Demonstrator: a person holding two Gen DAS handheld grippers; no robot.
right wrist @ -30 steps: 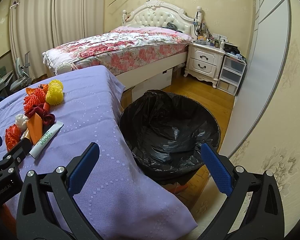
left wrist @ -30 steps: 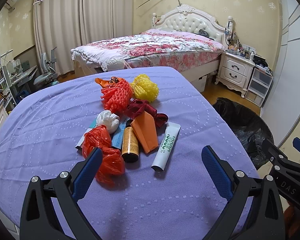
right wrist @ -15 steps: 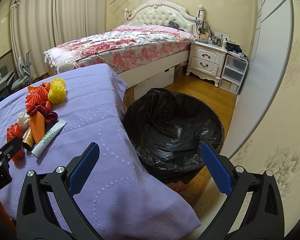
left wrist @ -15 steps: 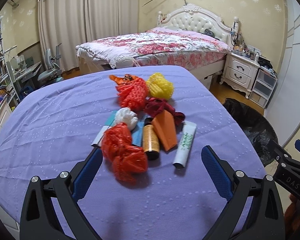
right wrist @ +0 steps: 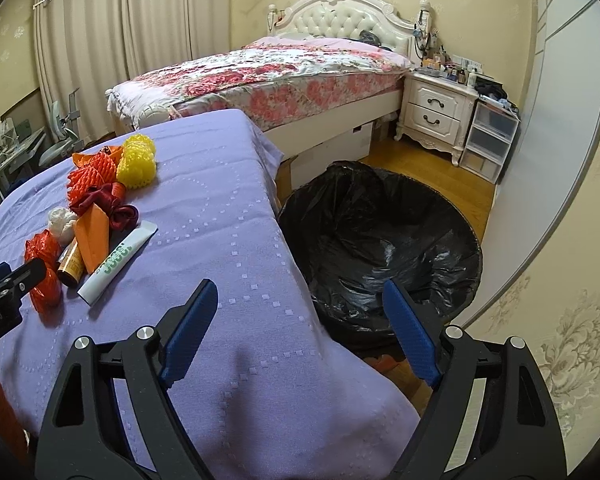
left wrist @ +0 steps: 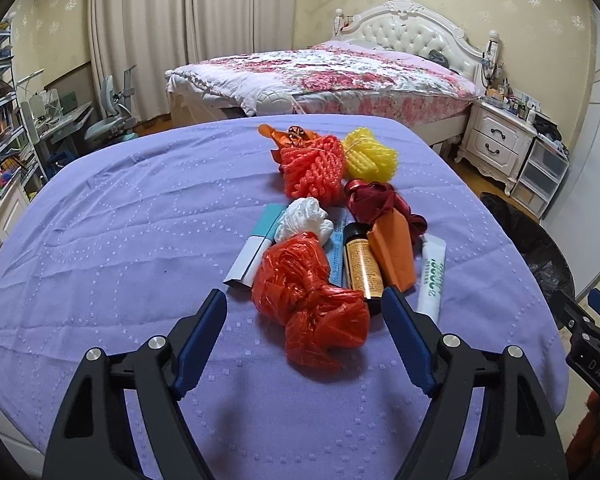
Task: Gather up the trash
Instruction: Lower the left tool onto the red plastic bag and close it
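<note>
Your left gripper is lined up on the red plastic bag, the piece of the trash pile nearest you on the purple table. Its jaws have just been closing in but are apart, nothing pinched: the bag's near lobe sits between the tips, with the pads not yet on it. The bag's long axis runs away from you, roughly along the fingers, so you'd be closing across its short width. Good.

Against the bag's right flank: brown bottle, then orange paper, then white tube. Watch the right pad; it's close to the bottle's cap end.

Your right gripper is well right of the bag, over the table edge, facing the black-lined bin. Its jaws have also just narrowed and hold nothing. The left is nearer; take the bag with it.
</note>
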